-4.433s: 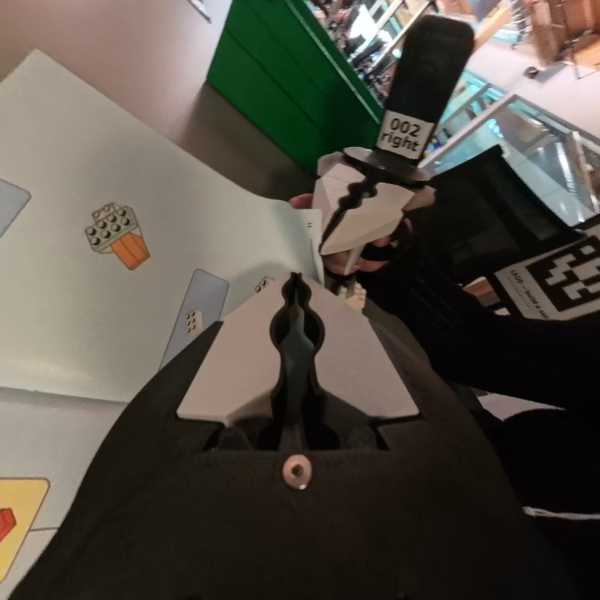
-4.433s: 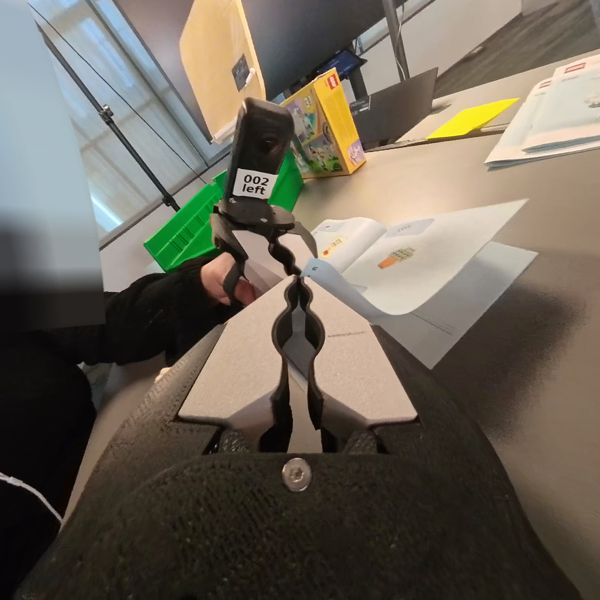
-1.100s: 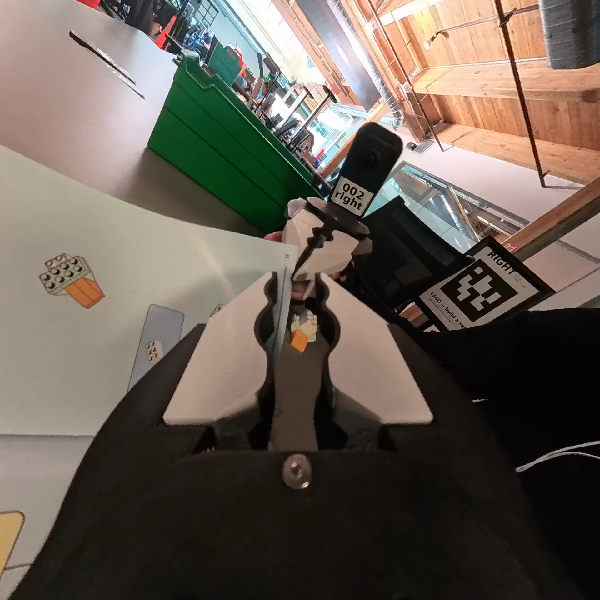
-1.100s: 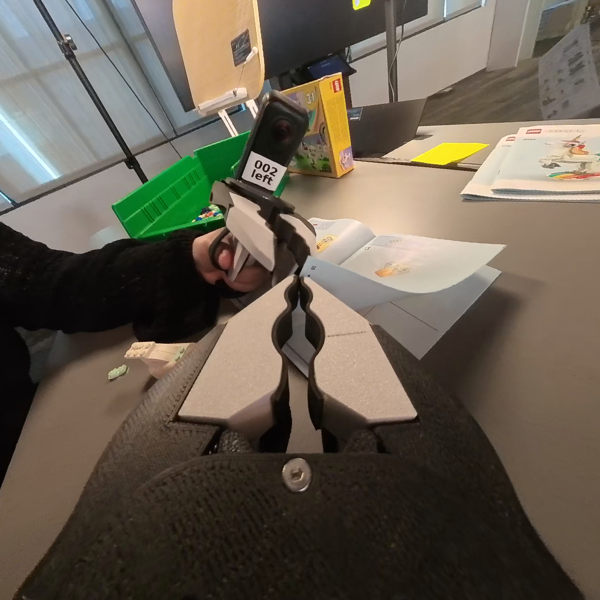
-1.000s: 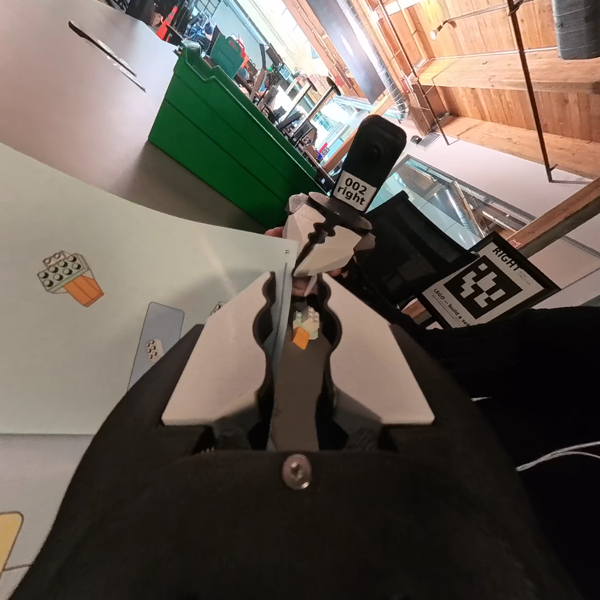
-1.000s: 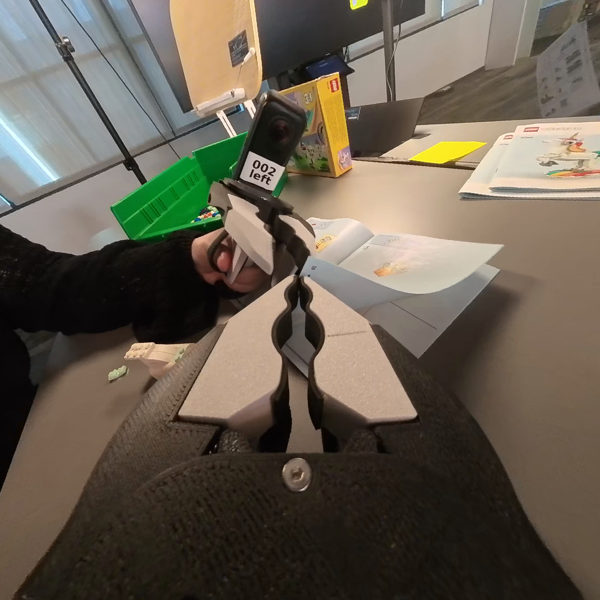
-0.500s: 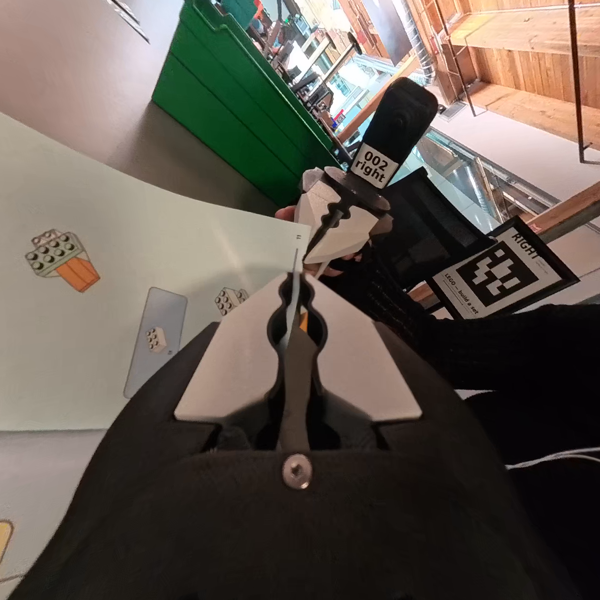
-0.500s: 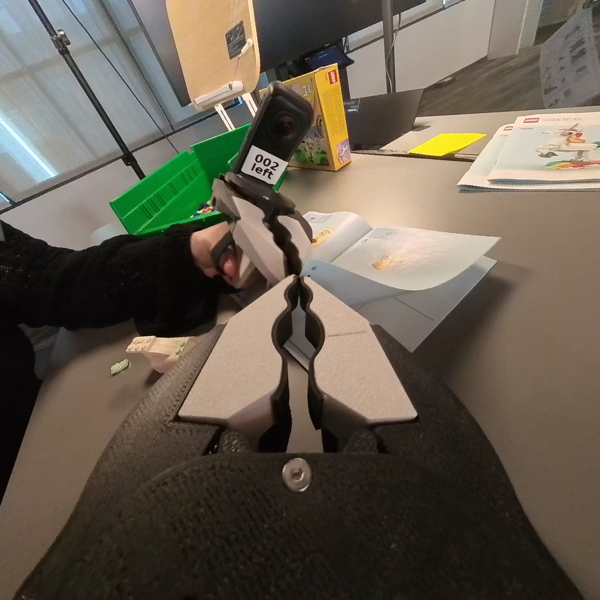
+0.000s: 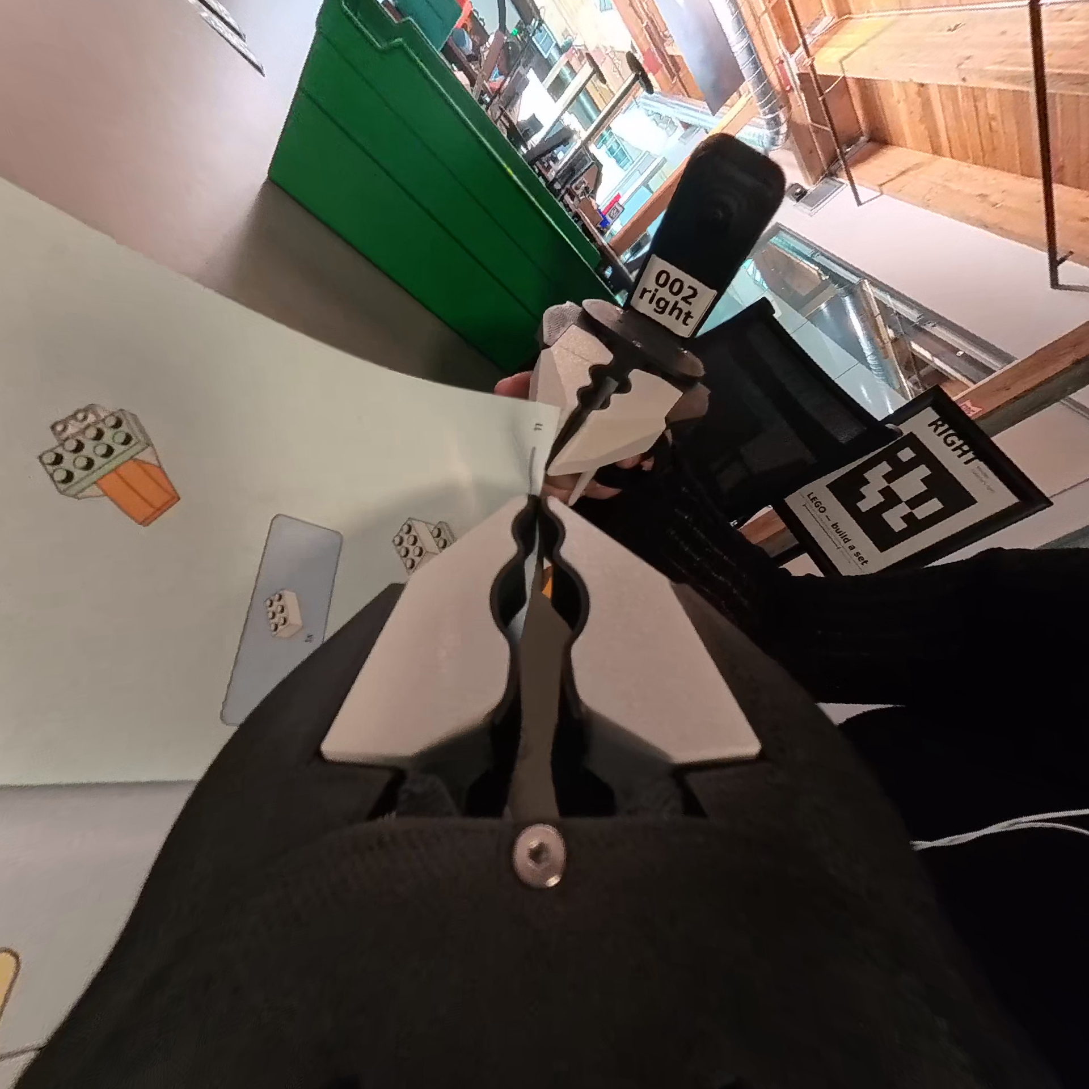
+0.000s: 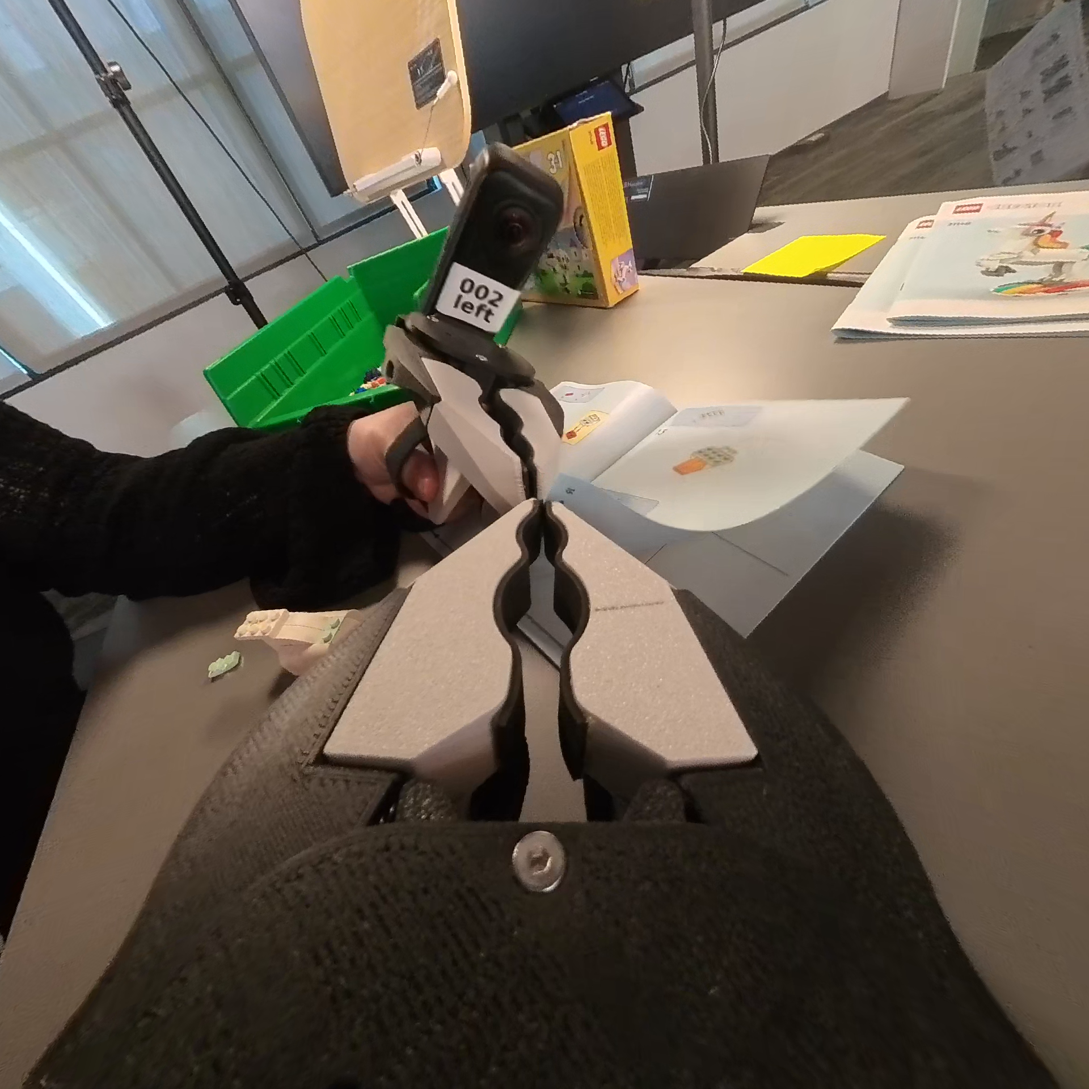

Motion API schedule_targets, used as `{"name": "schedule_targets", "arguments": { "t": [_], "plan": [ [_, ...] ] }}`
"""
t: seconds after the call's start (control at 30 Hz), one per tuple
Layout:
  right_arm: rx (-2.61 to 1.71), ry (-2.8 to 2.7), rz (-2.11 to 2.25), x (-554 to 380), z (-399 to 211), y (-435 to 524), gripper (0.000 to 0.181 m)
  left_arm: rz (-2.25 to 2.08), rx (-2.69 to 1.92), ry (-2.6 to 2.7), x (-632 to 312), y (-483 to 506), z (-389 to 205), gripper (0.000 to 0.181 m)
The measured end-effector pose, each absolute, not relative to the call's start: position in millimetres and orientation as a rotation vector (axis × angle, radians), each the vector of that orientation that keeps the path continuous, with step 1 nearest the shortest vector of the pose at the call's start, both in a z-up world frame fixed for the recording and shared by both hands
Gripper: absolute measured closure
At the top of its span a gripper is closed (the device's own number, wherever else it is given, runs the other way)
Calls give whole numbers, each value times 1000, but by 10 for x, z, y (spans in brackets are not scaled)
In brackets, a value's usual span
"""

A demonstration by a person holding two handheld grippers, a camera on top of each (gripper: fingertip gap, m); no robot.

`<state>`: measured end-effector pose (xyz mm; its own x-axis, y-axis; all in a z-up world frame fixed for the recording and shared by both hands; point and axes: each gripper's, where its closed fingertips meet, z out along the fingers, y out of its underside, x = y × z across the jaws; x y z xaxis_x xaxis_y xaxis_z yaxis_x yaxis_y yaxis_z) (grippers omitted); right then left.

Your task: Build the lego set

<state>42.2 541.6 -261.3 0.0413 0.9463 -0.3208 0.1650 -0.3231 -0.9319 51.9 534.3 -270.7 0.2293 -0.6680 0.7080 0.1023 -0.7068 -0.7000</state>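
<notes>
An open instruction booklet (image 10: 731, 454) lies on the grey table, and one page (image 9: 247, 436) is lifted and curls upward. My left gripper (image 9: 535, 501) is shut on that page's edge near the corner. It also shows in the right wrist view (image 10: 529, 471). My right gripper (image 10: 539, 508) is shut on the same page corner, tip to tip with the left one. It also shows in the left wrist view (image 9: 563, 456). A small cream brick assembly (image 10: 289, 633) and a pale green piece (image 10: 224, 666) lie on the table under the left arm.
A green bin (image 10: 306, 359) with loose bricks stands behind the left hand and also shows in the left wrist view (image 9: 412, 194). A yellow set box (image 10: 583, 224), a laptop (image 10: 695, 200), a yellow sheet (image 10: 813, 253) and more booklets (image 10: 990, 277) sit farther back. A framed marker sign (image 9: 901, 501) stands on the right. Only a small space, under 4 cm, lies between the two pairs of fingers. The pale green piece (image 10: 224, 666) is about equally far from each gripper, around 20 centimeters.
My left gripper was open around the page edge a second ago and has since shut on it. The right gripper has kept its hold on the corner, and the page has lifted a little.
</notes>
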Motion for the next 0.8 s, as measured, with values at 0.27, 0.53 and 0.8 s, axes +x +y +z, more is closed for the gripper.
{"name": "schedule_targets", "arguments": {
  "t": [0.27, 0.53, 0.8],
  "plan": [
    [-1604, -1156, 1323, 454, -2640, 5422, 177, -1485, -1864, 568, 539, 5315, -2713, 181],
    [-1707, -1055, 1387, 554, -2677, 5526, 158, -1479, -1866, 594, 556, 5292, -2721, 181],
    [-1810, -895, 1592, 503, -2689, 5544, 144, -1436, -1911, 624, 591, 5286, -2786, 181]
  ]
}}
